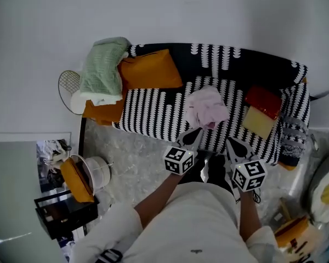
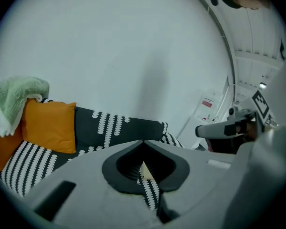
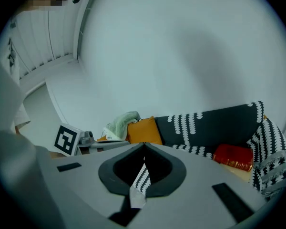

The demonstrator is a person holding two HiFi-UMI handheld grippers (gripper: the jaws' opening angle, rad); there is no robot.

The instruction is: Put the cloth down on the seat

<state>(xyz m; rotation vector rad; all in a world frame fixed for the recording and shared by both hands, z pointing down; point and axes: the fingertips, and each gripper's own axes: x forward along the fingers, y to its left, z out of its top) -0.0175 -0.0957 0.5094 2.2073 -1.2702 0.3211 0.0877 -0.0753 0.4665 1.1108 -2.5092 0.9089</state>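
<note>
A crumpled pink cloth (image 1: pixel 207 107) lies on the black-and-white striped seat (image 1: pixel 153 111) of a sofa, near the middle. My left gripper (image 1: pixel 190 137) is just in front of the cloth at the seat's front edge, apart from it, with its jaws shut and nothing between them. My right gripper (image 1: pixel 236 148) hangs to the right, also at the front edge, shut and empty. In the left gripper view the left gripper (image 2: pixel 143 142) points at the sofa back, and in the right gripper view the right gripper (image 3: pixel 144 146) does too. The cloth shows in neither gripper view.
An orange cushion (image 1: pixel 151 69) and a green towel (image 1: pixel 103 73) sit at the sofa's left end. A red cushion (image 1: pixel 263 101) and a yellow one (image 1: pixel 259 122) lie at the right. A round wire thing (image 1: pixel 69 86) and a white basket (image 1: pixel 96 171) stand on the floor at the left.
</note>
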